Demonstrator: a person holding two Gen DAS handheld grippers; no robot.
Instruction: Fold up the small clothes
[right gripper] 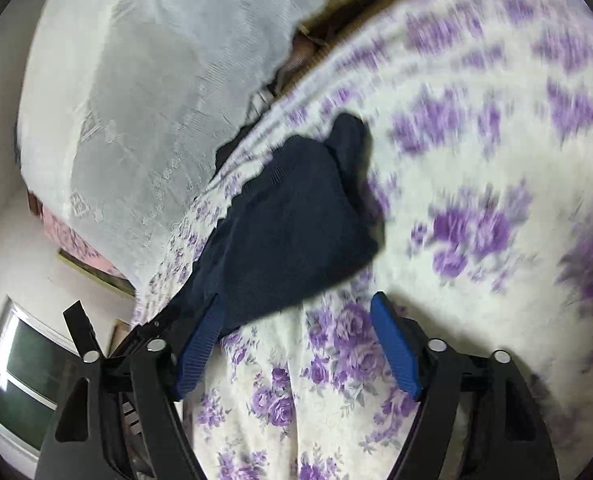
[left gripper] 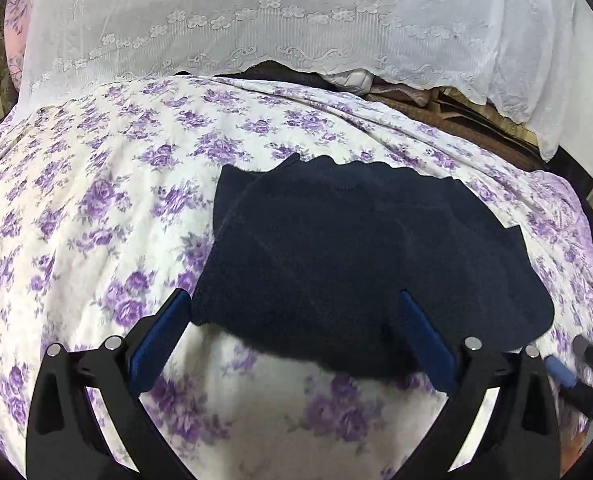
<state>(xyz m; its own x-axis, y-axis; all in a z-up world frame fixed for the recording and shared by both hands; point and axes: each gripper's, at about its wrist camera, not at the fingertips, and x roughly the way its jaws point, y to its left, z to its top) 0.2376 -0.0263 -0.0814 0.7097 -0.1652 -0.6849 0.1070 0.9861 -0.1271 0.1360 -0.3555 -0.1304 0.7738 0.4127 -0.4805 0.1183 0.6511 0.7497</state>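
The dark navy garment [left gripper: 360, 264] is lying partly folded on the purple-flowered bedsheet [left gripper: 96, 208], its ribbed collar pointing toward the white lace cover [left gripper: 256, 32], long axis running away from the grippers. The left gripper [left gripper: 296, 336] is hovering with jaws apart over its near hem; the right gripper [right gripper: 296, 340] is standing open just beside it.

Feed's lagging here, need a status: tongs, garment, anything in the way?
Left tongs open, navy garment edge between the fingers, not pinched. Right tongs open, empty. Garment lies on floral sheet. Nothing in the way.
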